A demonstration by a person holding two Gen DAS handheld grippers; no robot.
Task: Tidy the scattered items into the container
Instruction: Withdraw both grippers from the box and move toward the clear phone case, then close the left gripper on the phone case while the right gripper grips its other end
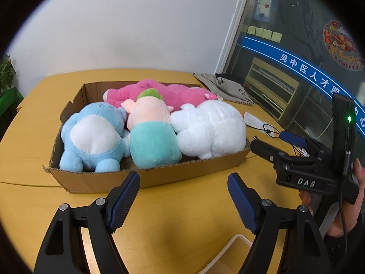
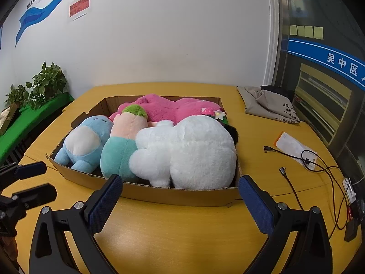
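On the yellow table (image 2: 182, 228) sits a shallow cardboard box (image 2: 159, 194), and four soft toys lie packed inside it. Along the near side, from left to right, are a blue toy (image 2: 86, 141) with a white belly, a peach toy (image 2: 123, 141) with a green tuft and teal lower half, and a large white toy (image 2: 189, 153). Behind these three, a pink toy (image 2: 173, 109) stretches across the back of the box, with a small strawberry and flower trim near its right end. The toys press against one another, and the white one bulges above the box's right wall.

Both grippers hover over bare tabletop just in front of the box, holding nothing. The left gripper (image 1: 183, 196) has its jaws spread wide, and so does the right gripper (image 2: 180, 196). In the left wrist view the right gripper shows at the far right edge, held in a hand (image 1: 355, 205).

To the right of the box, clear of it, lie other things: a folded beige cloth bag (image 2: 267, 105) near the back corner, a white packet (image 2: 294, 148) with an orange edge, and two dark cables (image 2: 319, 169) looping across the packet. Potted green plants (image 2: 43, 84) stand on a green-covered ledge off to the left, beside the white wall (image 2: 171, 34).
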